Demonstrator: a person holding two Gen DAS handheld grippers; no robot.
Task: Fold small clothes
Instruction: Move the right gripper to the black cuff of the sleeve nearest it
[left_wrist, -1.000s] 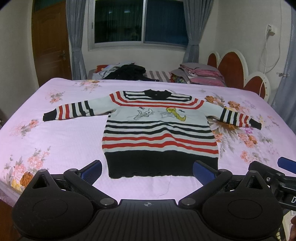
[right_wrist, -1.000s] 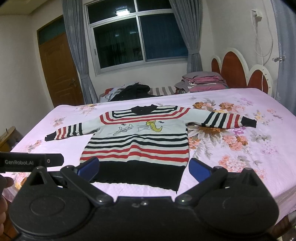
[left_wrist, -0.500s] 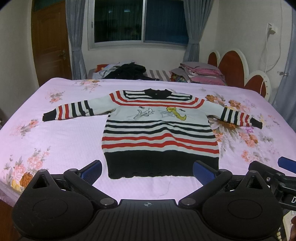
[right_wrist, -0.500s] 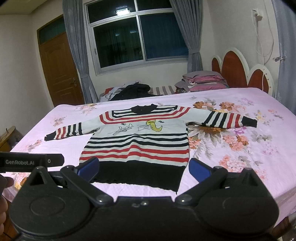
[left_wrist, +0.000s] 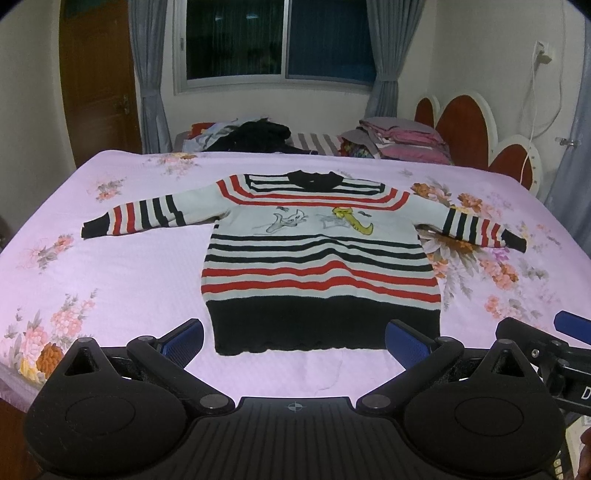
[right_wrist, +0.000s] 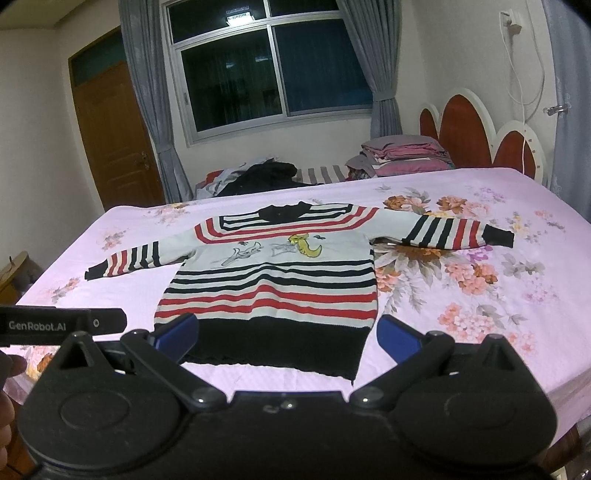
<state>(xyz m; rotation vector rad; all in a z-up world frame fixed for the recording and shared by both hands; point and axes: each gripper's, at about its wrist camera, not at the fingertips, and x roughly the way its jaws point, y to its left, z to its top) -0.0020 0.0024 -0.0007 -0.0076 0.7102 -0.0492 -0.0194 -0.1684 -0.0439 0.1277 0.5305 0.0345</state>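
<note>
Nothing has moved: both tongs, left (left_wrist: 293, 341) and right (right_wrist: 286, 334), stay spread wide, and the sweater (left_wrist: 317, 258) lies flat, unfolded.

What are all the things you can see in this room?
Sweater: one, white with red and black stripes and a cartoon print, spread flat on the bed, both sleeves out.
Bed cover: one, pink with flowers, under the sweater.
Headboard: one, red and white, at the right end of the bed.
Folded bedding: one pile, pink and grey, beyond the bed.
Loose clothes: one heap, mostly black, beyond the bed.
Window: one, dark, with grey curtains.
Door: one, brown wood, on the left.
Left tool: black with blue pads, open, holding nothing, near the hem.
Right tool: same, open, holding nothing.
</note>
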